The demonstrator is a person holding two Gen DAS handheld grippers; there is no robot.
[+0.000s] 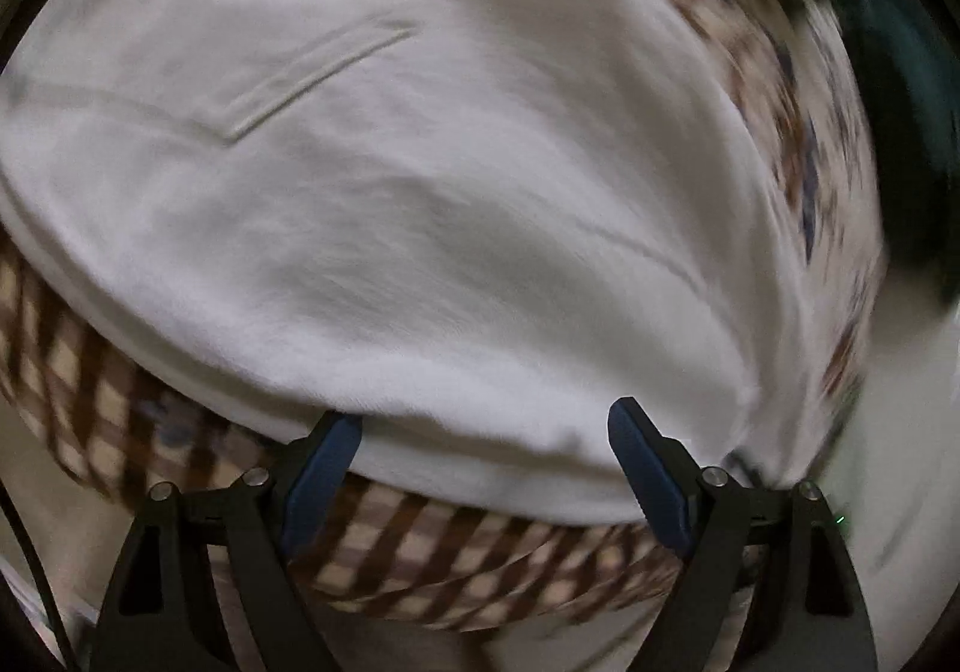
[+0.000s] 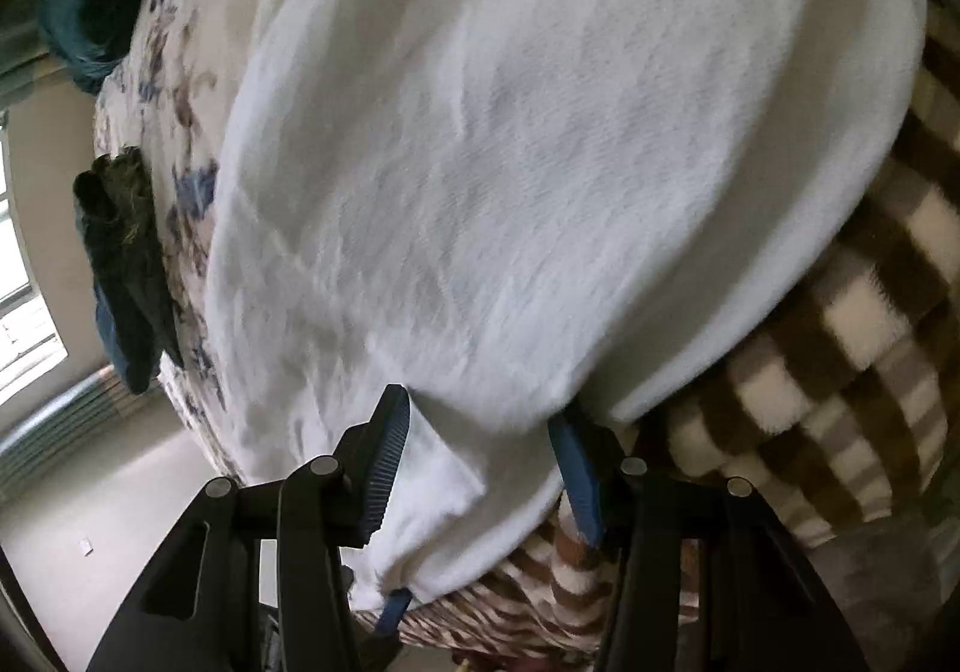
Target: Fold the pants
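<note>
**A:** What fills the two views?

**B:** White pants [image 1: 420, 204], spread over a brown-and-cream checked blanket [image 1: 420, 564] and a floral sheet [image 2: 180, 144] on a bed. The cloth takes up most of both frames. In the left wrist view a welt pocket [image 1: 312, 78] slants across the upper left, so this looks like the seat end.

**A:** Where are the grippers?

**B:** The left gripper [image 1: 486, 468] sits at the near edge of the pants, jaws wide, the hem of cloth lying just ahead of and between its blue pads [image 1: 645, 474] — nothing pinched. The right gripper [image 2: 480, 468] is also spread wide, but here a fold of the white cloth lies right between the pads [image 2: 387, 462], ready to be closed on.

**A:** Which way does the garment run?

**B:** Away from both jaws, toward the far side of the bed. The right gripper seems better placed to grasp first.

**A:** Anything unclear?

**B:** Both views are blurred, the legs and waistband are cut off, and a dark bundle [image 2: 120, 264] beside the sheet cannot be identified.
</note>
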